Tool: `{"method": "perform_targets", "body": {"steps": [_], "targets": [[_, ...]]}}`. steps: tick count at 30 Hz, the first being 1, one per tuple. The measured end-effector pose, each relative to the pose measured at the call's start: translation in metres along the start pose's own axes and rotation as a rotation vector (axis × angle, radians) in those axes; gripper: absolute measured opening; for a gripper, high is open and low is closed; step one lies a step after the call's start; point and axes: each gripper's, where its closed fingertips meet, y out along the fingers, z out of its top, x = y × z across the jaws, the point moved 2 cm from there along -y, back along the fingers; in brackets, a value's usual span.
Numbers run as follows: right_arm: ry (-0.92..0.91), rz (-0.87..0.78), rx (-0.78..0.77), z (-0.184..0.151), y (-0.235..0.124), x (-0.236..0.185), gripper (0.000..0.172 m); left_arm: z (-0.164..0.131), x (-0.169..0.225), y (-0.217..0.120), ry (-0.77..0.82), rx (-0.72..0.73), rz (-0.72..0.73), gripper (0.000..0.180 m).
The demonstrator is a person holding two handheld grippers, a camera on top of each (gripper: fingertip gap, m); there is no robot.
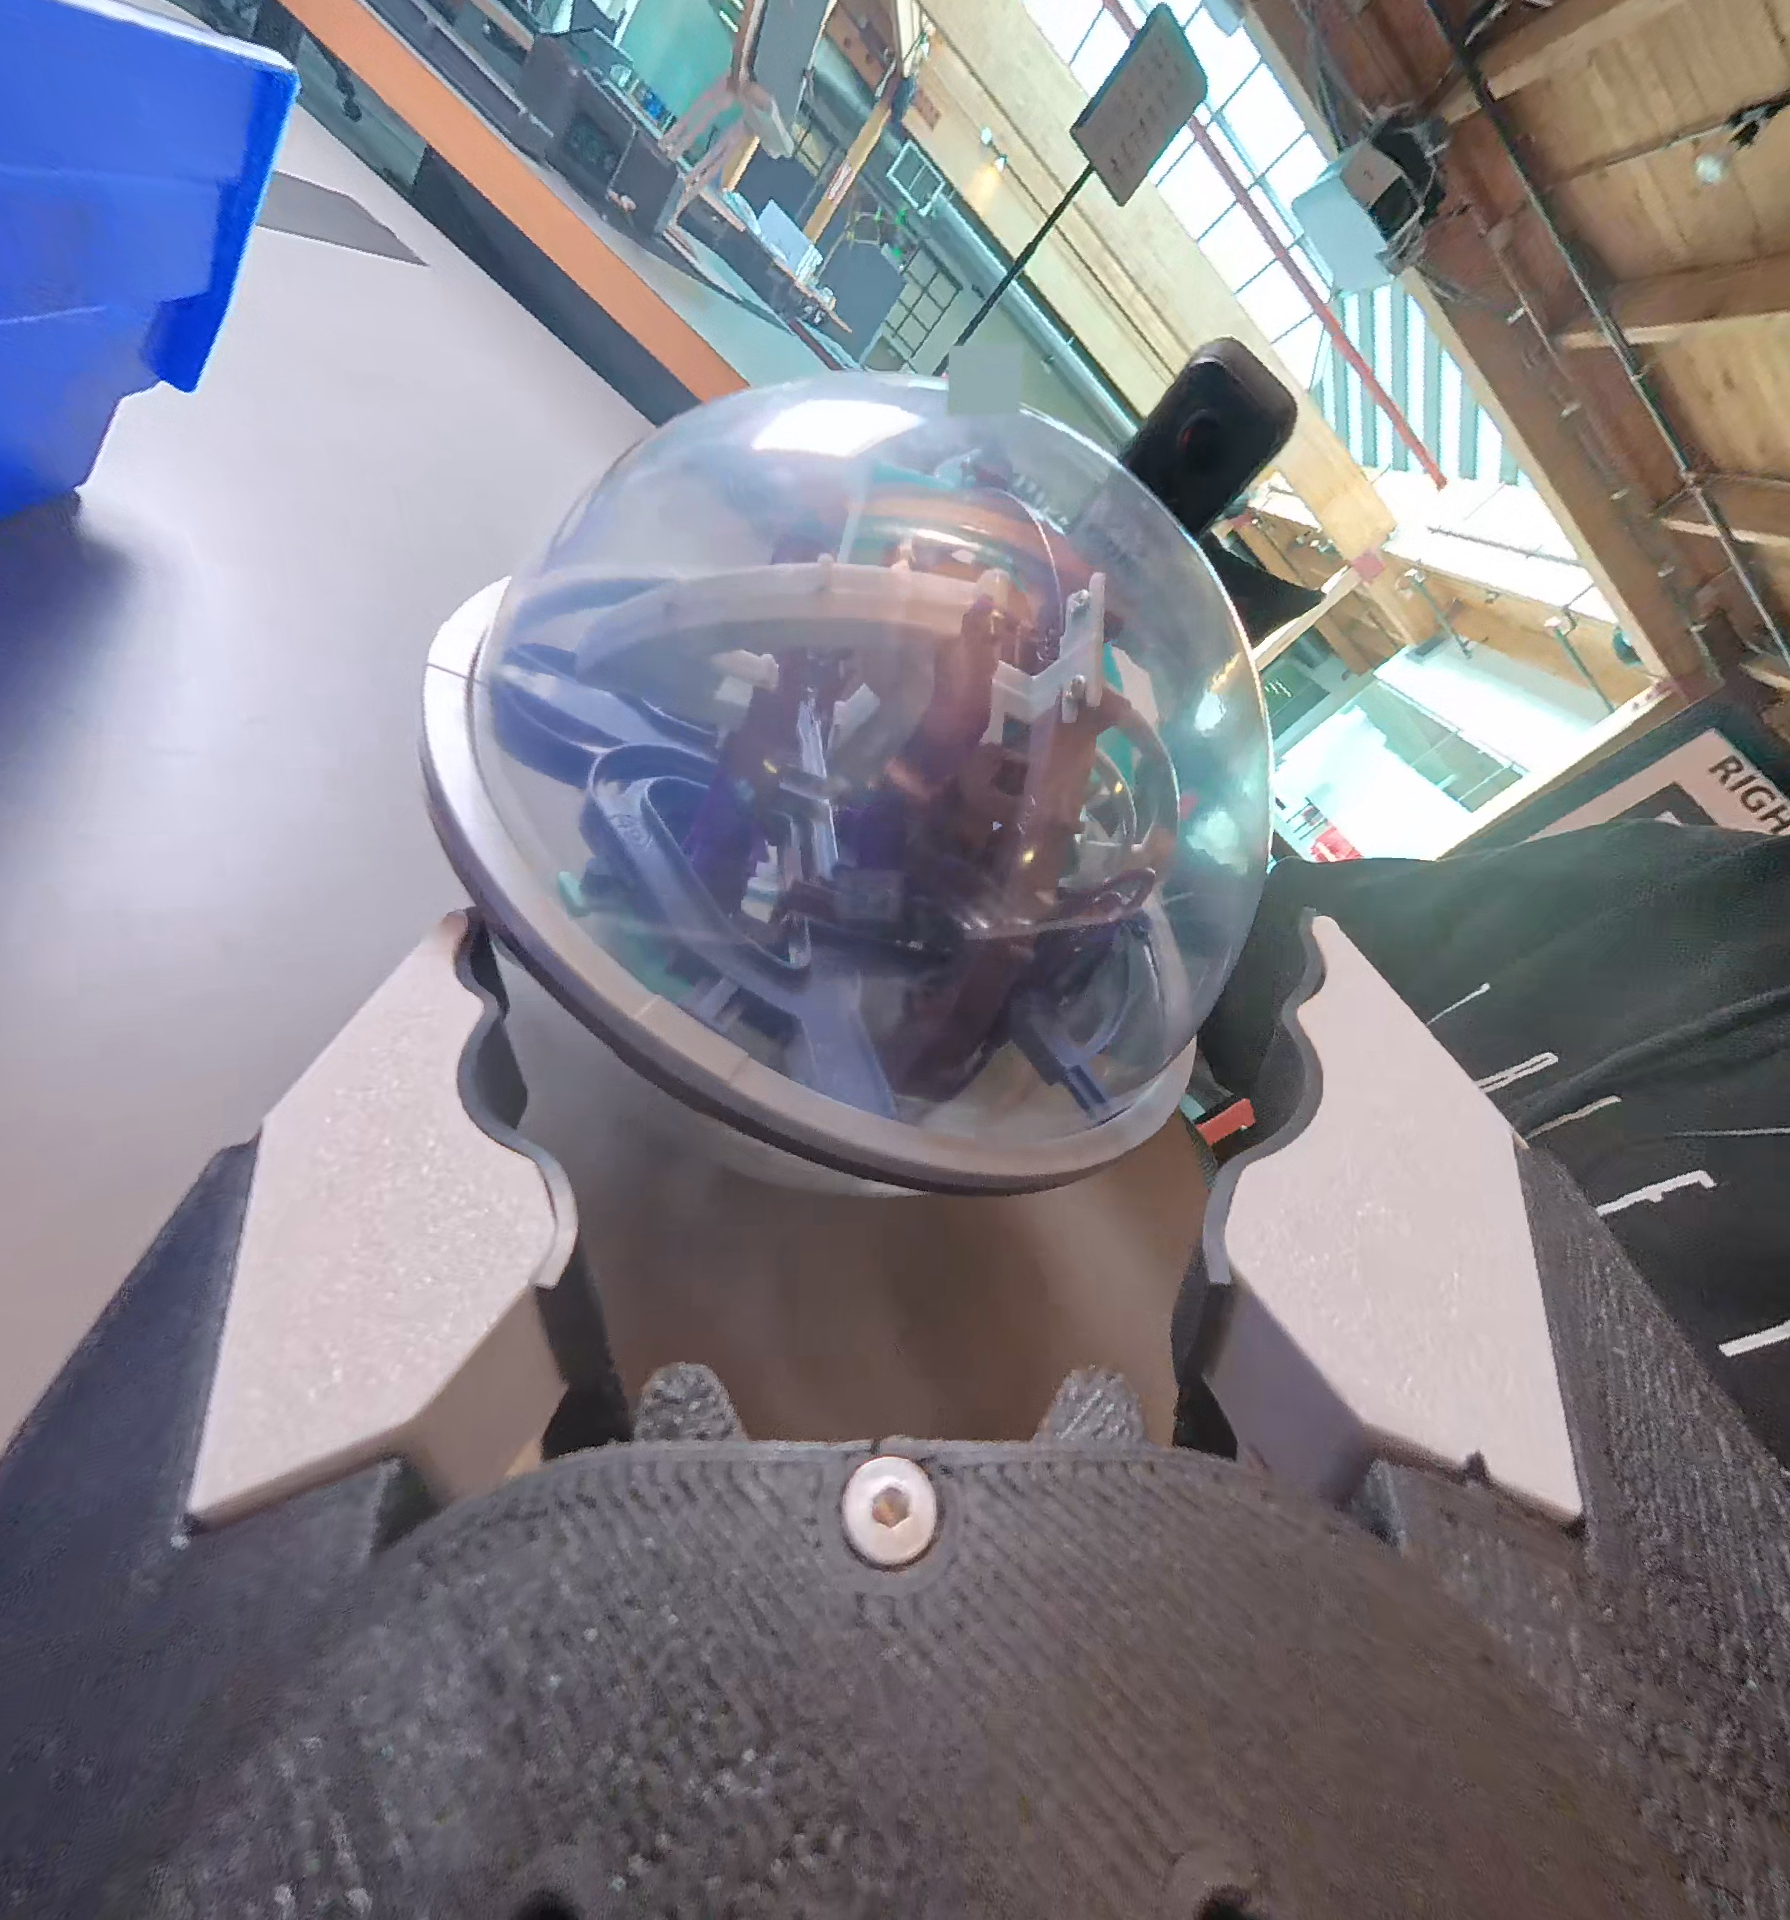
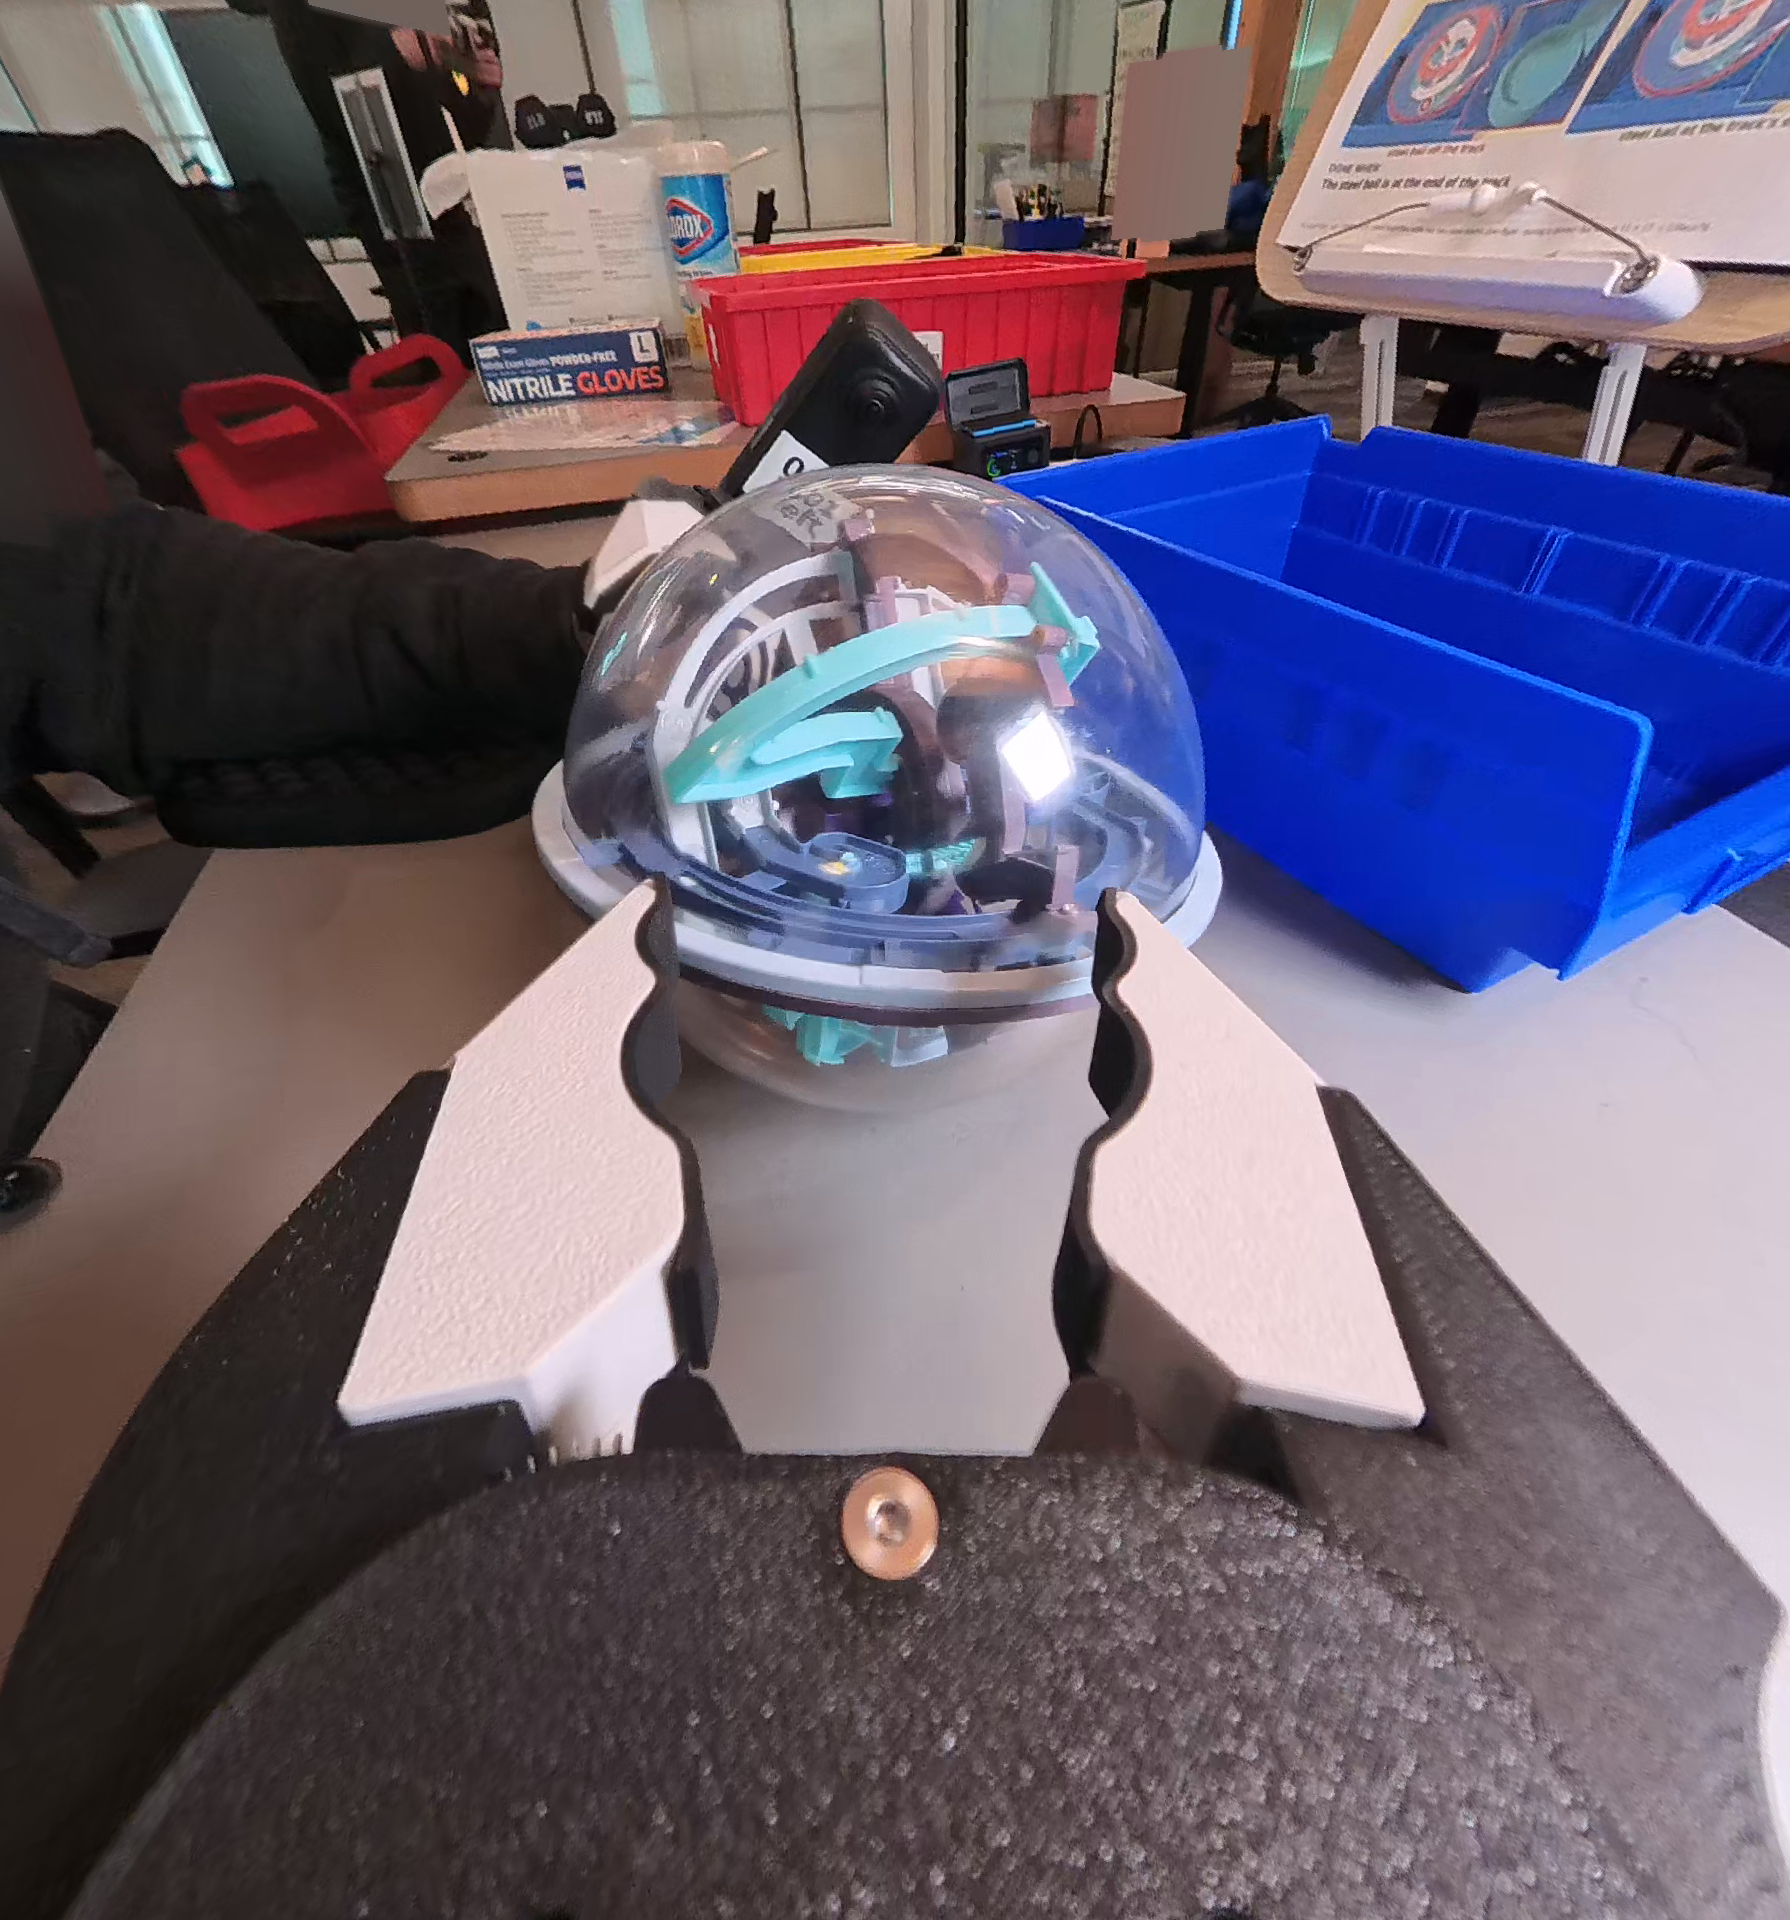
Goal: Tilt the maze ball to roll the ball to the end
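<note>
Right wrist view shows the maze ball [image 2: 883, 769], a clear sphere with a grey equatorial rim and teal, grey and purple tracks inside, sitting on the pale table [image 2: 1493, 1143] just ahead of the fingers. A small bright ball [image 2: 837, 860] seems to lie in a blue track loop near the rim, though glare makes this uncertain. The right gripper [image 2: 883, 935] has its jaws partly spread, and both fingertips [image 2: 657, 935] lie against the near edge of the rim, one on each side; the sphere's bulk stands beyond them.

From the left wrist view the maze ball [image 1: 849, 790] appears tilted. The left gripper [image 1: 891, 977] is spread very wide; its left fingertip [image 1: 475, 956] touches the rim's edge, while contact at the right fingertip cannot be judged, so whether it has a hold on the sphere is unclear.

To the right of the sphere in the right wrist view lies a blue bin [image 2: 1493, 707], close by. A dark sleeve [image 2: 247, 665] lies to the left. Farther off stand a red bin [image 2: 922, 312] and a glove box [image 2: 571, 369].
</note>
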Motion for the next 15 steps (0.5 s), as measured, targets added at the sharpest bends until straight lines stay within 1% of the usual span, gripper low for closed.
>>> {"method": "perform_targets", "body": {"steps": [2,4,8,10,12,15], "targets": [[0.03,0.009,0.004,-0.001,-0.001,0.002,0.08,-0.001,0.003,0.001,0.045,-0.007,0.0,0.148],[0.049,0.011,0.0,-0.003,-0.001,0.003,0.08,-0.005,0.007,0.005,0.122,-0.031,0.014,0.158],[0.142,0.025,-0.009,-0.009,-0.001,0.008,0.08,-0.016,-0.001,0.01,0.347,-0.125,0.143,0.158],[0.205,0.034,-0.007,-0.011,0.0,0.01,0.079,-0.014,-0.005,0.013,0.405,-0.129,0.204,0.158],[0.277,0.047,-0.007,-0.012,0.001,0.012,0.077,-0.009,-0.008,0.015,0.433,-0.103,0.244,0.159],[0.309,0.049,-0.048,-0.02,0.003,0.012,0.08,-0.001,-0.007,0.016,0.379,-0.048,0.234,0.158]]}}
